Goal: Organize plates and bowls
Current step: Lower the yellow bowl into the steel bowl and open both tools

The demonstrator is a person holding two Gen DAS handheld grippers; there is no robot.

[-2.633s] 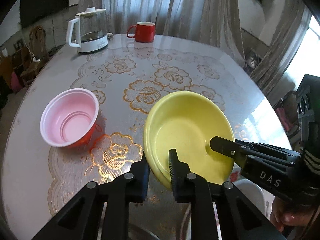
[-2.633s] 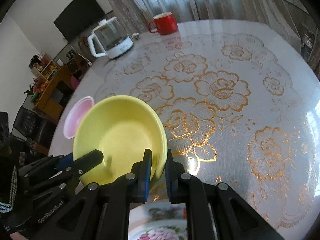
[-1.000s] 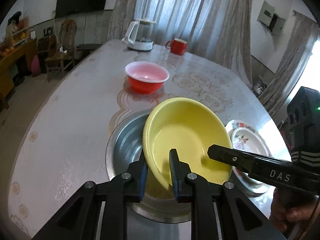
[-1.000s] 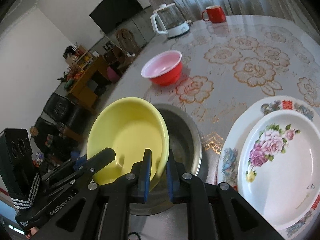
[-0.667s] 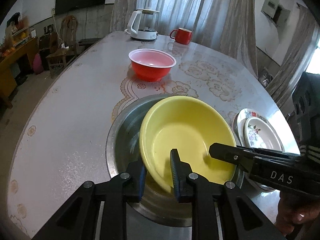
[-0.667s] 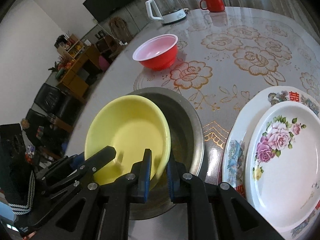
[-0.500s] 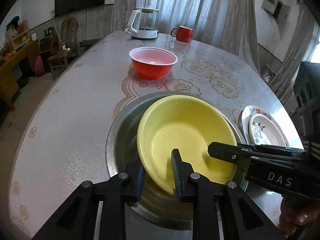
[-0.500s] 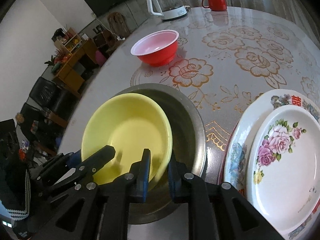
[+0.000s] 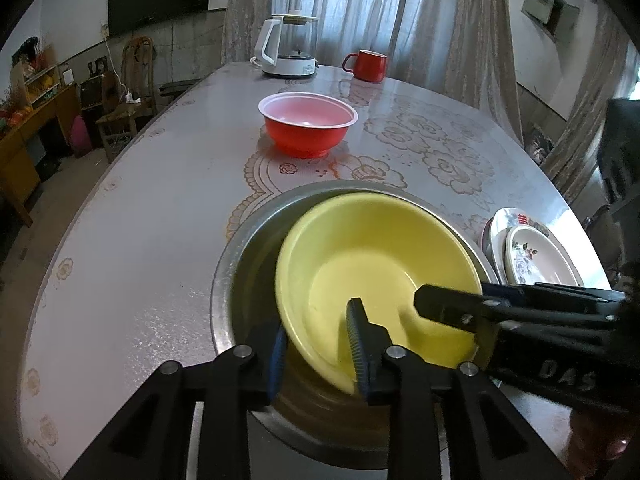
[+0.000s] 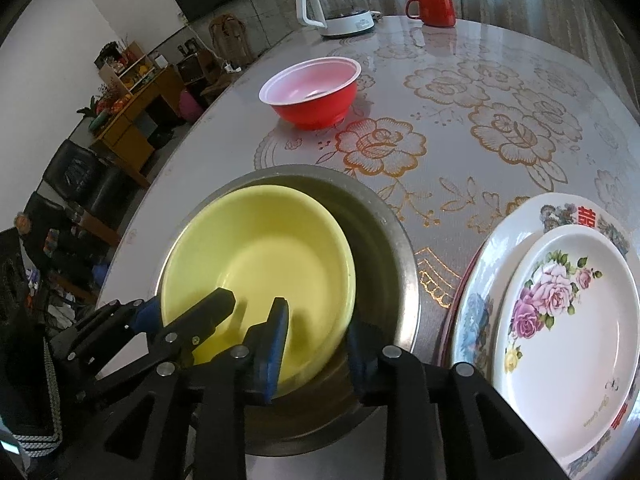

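Floral-patterned tabletop (image 9: 420,148) carries the work. Yellow bowl (image 9: 372,276) sits nested, slightly tilted, inside the steel basin (image 10: 400,256). Judged light, rigid plastic, smooth at the rim; best taken by the rim wall at opposite sides. Left hand-held gripper (image 9: 316,354) and right hand-held gripper (image 10: 318,350) each straddle the near rim; jaws have just been opening, pads clear of the wall. Red bowl (image 9: 307,123) stands well apart; stacked floral plates (image 10: 560,328) lie just beside the basin, fragile.

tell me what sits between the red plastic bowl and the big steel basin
Nothing: only bare floral tablecloth separates the red plastic bowl from the steel basin, clearest in the right wrist view.
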